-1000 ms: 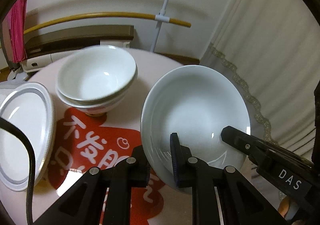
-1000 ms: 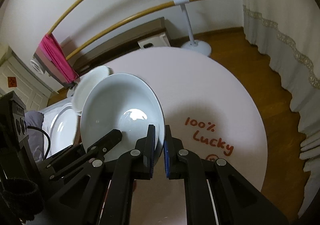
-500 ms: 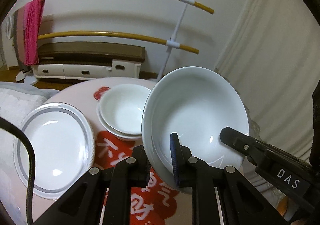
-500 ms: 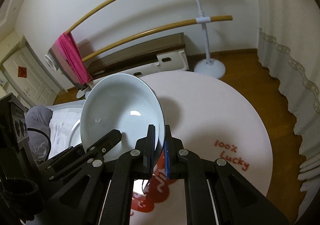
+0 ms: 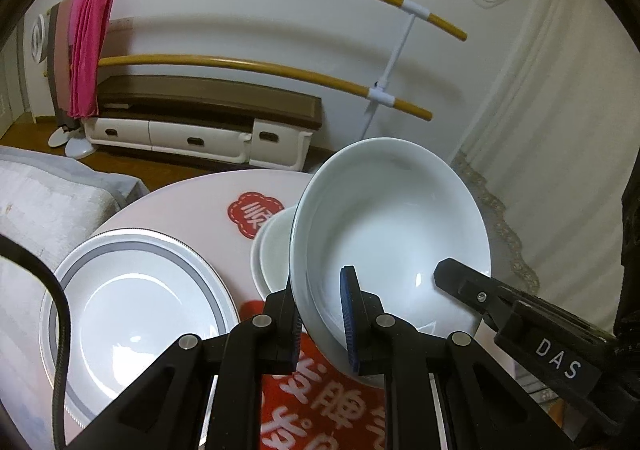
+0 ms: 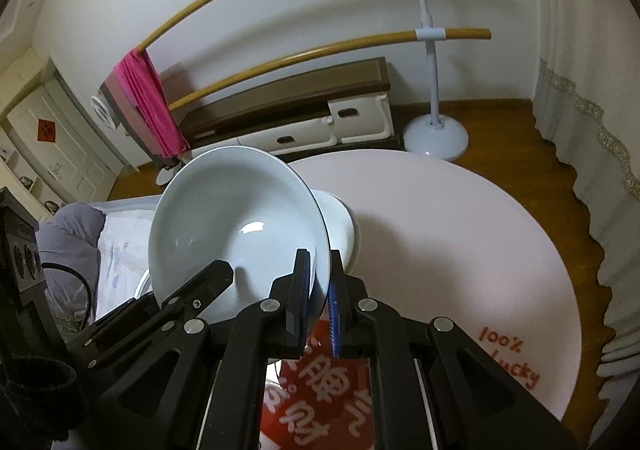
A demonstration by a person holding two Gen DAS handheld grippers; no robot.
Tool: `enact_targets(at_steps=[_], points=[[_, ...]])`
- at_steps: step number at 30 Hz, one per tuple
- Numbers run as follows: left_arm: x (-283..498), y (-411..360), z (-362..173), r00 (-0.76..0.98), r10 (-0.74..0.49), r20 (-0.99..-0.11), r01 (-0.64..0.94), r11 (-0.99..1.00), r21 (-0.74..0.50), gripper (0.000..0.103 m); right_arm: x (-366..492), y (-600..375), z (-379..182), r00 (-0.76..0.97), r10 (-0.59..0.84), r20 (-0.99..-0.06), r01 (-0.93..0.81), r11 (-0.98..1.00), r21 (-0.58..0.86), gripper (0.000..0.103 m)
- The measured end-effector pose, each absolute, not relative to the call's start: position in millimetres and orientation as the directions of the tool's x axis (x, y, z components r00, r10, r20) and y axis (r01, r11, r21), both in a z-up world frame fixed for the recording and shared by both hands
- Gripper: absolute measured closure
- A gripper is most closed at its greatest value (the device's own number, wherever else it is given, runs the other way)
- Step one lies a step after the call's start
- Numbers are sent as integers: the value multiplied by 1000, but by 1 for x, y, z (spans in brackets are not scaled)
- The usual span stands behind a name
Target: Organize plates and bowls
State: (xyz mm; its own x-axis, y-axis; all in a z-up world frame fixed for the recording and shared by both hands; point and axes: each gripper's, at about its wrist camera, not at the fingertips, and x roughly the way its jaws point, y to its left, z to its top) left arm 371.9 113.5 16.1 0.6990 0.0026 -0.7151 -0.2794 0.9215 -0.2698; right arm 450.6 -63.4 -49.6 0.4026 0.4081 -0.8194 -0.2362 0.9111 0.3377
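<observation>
Both my jaws are pinched on the same big white bowl (image 5: pixel 390 238): left gripper (image 5: pixel 320 314) clamps the near rim from the left, right gripper (image 6: pixel 320 290) from the right. The bowl's off the bench (image 6: pixel 460 230), tipped up on edge, mouth facing me. Only the left view shows the grey-rimmed plate (image 5: pixel 132 298) near the bench's left edge; the stacked small bowls (image 5: pixel 272 254) peek out right behind the held bowl. The right view shows bare bench out to the right.
</observation>
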Motion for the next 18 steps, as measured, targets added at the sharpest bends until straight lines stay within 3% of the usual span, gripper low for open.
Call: enact_targets(at_steps=[18], points=[[436,124,1,642,-12,-767,-290,922,-258,89,479,-42,-87,374,307,-875,-188,949,253,94]])
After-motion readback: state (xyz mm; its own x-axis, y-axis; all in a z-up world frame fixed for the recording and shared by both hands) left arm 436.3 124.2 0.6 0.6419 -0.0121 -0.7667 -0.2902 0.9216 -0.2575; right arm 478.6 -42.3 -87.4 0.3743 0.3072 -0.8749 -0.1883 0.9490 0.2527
